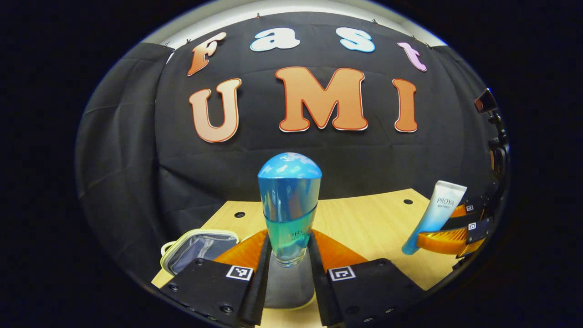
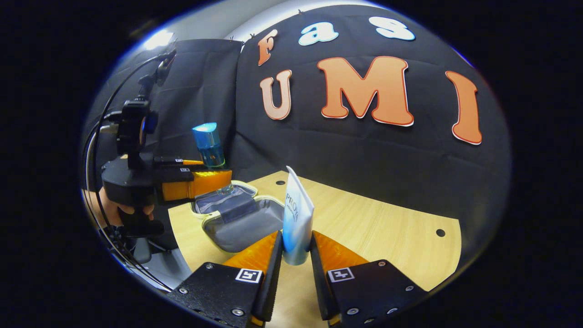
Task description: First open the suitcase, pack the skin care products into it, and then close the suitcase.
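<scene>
Suitcase lies open beneath left tongs clamping blue bottle; right tongs clamp tube.

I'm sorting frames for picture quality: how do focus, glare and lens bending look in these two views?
Left gripper view: the blue bottle between the left gripper fingers is sharp, with light patches on its cap; the table edge bows from the fisheye. Right gripper view: the white tube in the right gripper is clear; a bright light patch sits top left; the open case is evenly lit.

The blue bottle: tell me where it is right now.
The blue bottle is clamped upright in the left gripper, lifted above the open suitcase at the wooden table's left end.
</scene>
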`<state>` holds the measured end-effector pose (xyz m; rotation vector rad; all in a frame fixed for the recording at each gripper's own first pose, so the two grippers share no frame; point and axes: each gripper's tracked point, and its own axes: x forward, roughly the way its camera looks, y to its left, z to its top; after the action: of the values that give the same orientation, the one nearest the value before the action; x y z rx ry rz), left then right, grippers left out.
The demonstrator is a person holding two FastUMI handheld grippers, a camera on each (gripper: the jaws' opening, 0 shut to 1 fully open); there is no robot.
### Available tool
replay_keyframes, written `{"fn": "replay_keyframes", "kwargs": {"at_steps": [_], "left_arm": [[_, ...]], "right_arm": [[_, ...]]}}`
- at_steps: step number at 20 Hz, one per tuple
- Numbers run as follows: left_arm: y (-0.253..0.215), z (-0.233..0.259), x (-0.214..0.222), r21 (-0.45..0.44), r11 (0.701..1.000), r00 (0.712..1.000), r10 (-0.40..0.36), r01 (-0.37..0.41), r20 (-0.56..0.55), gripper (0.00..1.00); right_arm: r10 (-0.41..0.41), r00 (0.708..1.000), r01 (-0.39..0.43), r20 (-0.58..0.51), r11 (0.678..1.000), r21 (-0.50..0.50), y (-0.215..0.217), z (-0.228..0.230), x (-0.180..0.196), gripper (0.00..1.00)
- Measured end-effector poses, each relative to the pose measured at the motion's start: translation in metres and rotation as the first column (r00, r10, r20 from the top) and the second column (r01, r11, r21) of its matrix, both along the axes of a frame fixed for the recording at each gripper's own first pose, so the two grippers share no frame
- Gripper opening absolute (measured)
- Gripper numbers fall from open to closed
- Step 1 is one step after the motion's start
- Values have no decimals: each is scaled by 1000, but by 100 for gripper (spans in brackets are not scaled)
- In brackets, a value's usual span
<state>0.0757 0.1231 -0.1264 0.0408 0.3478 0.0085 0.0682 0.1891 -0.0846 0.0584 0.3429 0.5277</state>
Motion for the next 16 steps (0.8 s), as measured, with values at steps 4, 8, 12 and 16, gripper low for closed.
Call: {"fn": "replay_keyframes", "kwargs": {"at_steps": [4,8,12,16], "left_arm": [[37,-10,6,-19,999,999,-27,26,-27,46],[69,-29,16,-45,996,994,-84,82,-64,46],[85,-64,26,-100,984,976,-159,145,-152,46],[94,-105,30,-142,968,938,-237,207,-251,46]], "right_arm": [[-41,999,41,-17,999,6,27,4,12,38],[-85,996,85,-20,996,-1,56,10,20,39],[-124,991,124,-46,992,0,83,8,27,39],[-173,981,173,-89,985,-9,106,-5,32,39]]}}
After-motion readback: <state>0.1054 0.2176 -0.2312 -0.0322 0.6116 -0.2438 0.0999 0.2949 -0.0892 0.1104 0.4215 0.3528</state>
